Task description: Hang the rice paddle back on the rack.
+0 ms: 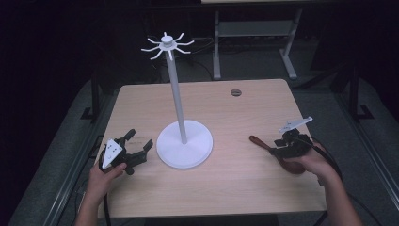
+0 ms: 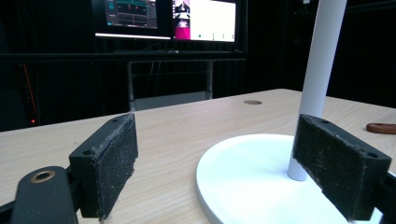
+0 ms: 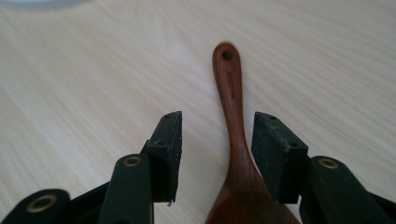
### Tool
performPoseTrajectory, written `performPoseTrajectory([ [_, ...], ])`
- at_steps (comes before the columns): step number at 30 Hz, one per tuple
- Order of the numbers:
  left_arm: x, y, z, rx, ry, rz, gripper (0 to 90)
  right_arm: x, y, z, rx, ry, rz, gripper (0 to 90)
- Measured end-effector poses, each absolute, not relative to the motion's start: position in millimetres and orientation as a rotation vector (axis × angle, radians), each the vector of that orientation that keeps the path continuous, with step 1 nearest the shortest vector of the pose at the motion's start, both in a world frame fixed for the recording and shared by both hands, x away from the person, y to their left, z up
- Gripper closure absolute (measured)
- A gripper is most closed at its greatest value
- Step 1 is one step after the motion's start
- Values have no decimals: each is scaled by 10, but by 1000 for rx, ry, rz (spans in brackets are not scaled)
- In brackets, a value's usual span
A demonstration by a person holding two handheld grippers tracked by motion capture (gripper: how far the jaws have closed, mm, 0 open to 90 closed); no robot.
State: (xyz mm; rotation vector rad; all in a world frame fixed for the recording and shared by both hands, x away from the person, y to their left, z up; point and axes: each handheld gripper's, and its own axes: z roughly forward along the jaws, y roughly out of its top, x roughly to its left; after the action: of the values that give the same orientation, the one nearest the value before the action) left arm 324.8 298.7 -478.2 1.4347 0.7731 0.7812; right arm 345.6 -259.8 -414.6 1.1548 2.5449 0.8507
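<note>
The wooden spoon [image 3: 232,116] lay flat on the table [image 1: 235,188], apparently untouched, between the parted jaws of the right gripper [image 3: 217,154]. The left gripper [image 2: 215,172] stood wide beside the white stand [image 1: 183,141].

Smooth wooden spoon [image 3: 233,121], matt wood table [image 3: 84,93]

— How much of the wooden spoon [image 3: 233,121] can you make out?
— In the right gripper view its bowl runs off the bottom edge. From above, the right gripper [image 1: 288,143] and hand [image 1: 314,164] cover most of it.
— And the white stand [image 2: 261,182]?
— In the left gripper view its pole is cut off by the top edge. The monitors [image 2: 170,18] behind are blurred, probably unreadable.
</note>
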Motion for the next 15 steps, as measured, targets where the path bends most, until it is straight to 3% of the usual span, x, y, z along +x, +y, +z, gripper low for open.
performPoseTrajectory([
  [15, 3249, 2987, -4782, 1436, 772, 782, 134, 3720, -2533, -4146, 1139, 2744, 596, 514],
])
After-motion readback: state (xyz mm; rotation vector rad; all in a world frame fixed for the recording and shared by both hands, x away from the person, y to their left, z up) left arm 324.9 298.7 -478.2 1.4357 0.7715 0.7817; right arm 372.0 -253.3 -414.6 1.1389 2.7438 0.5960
